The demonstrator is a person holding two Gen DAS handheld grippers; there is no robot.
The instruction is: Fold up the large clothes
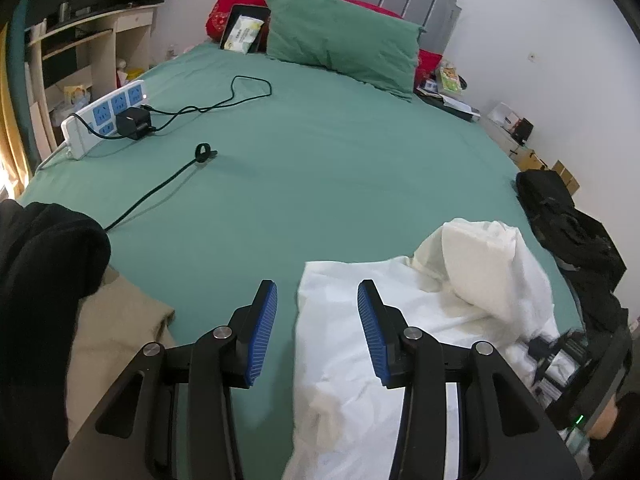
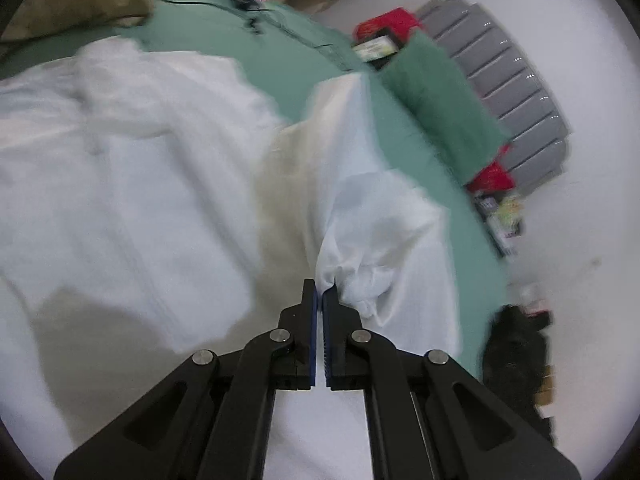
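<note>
Two hand-held grippers: right [image 2: 320, 290] pinches white garment [image 2: 160, 160] edge; left [image 1: 317, 300] spread.

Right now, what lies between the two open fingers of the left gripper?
In the left wrist view, the left gripper stands open over the edge of the white garment: white cloth by the right finger, bare green bedsheet by the left finger.

A bed [image 1: 320, 168] in a green sheet carries a green pillow [image 1: 344, 36] at 12 o'clock, a power strip [image 1: 102, 114] (charger plugged in) at 10, a white garment [image 1: 400, 320] at 5, and a beige cloth [image 1: 116, 332] at 7.
</note>
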